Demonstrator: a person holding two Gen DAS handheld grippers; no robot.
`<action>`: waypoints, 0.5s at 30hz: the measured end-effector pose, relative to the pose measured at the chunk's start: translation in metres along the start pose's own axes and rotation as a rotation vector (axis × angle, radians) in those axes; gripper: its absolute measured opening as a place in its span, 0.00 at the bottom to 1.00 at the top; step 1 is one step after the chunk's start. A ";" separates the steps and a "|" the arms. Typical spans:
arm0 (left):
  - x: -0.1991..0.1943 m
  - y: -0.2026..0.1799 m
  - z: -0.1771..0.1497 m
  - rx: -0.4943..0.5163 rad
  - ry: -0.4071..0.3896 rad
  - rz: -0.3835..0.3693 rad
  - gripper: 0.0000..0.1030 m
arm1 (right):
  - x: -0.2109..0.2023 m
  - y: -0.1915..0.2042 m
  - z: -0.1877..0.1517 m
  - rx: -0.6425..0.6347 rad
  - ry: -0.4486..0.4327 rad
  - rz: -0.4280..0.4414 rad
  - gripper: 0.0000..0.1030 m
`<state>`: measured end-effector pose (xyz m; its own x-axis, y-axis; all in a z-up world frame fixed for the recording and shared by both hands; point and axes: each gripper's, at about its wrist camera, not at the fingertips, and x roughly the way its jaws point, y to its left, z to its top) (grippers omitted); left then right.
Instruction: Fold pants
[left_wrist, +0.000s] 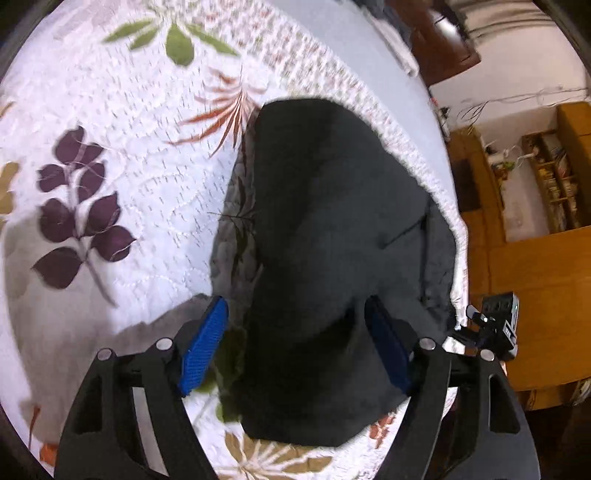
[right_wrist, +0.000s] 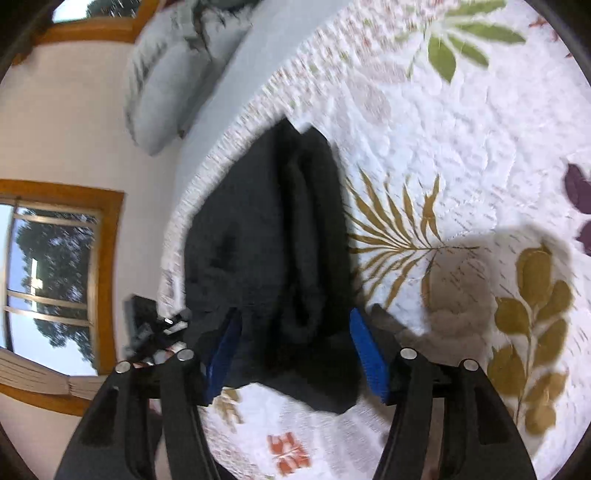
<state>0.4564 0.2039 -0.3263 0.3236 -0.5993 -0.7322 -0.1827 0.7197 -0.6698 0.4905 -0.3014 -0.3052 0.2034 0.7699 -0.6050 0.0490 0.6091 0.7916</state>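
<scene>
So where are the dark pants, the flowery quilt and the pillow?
Dark pants (left_wrist: 325, 229): left wrist view, middle of the cloth.
Flowery quilt (left_wrist: 147, 177): left wrist view, bare white patch.
Pillow (right_wrist: 166, 81): right wrist view, its grey middle.

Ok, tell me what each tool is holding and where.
Nothing is gripped: both the left tool and right tool stand open, straddling the near end of the dark pants.

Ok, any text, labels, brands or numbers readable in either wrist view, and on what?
None readable.
Black pants: no tag or label shows.
Floral quilt: only leaf prints.
Shelf items: too small and blurred to read.
Black device by the right gripper: markings illegible.
</scene>
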 end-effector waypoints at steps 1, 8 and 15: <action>-0.009 0.001 -0.005 0.003 -0.019 0.002 0.78 | -0.018 0.003 0.002 0.006 -0.045 -0.001 0.65; -0.114 -0.055 -0.097 0.134 -0.233 0.170 0.93 | -0.110 0.060 -0.113 -0.119 -0.282 -0.159 0.89; -0.204 -0.149 -0.234 0.339 -0.456 0.464 0.97 | -0.170 0.149 -0.269 -0.314 -0.420 -0.421 0.97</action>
<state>0.2002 0.1370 -0.1062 0.6504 -0.0541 -0.7576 -0.1216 0.9772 -0.1742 0.2002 -0.2904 -0.1073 0.5954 0.3533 -0.7215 -0.0667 0.9167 0.3939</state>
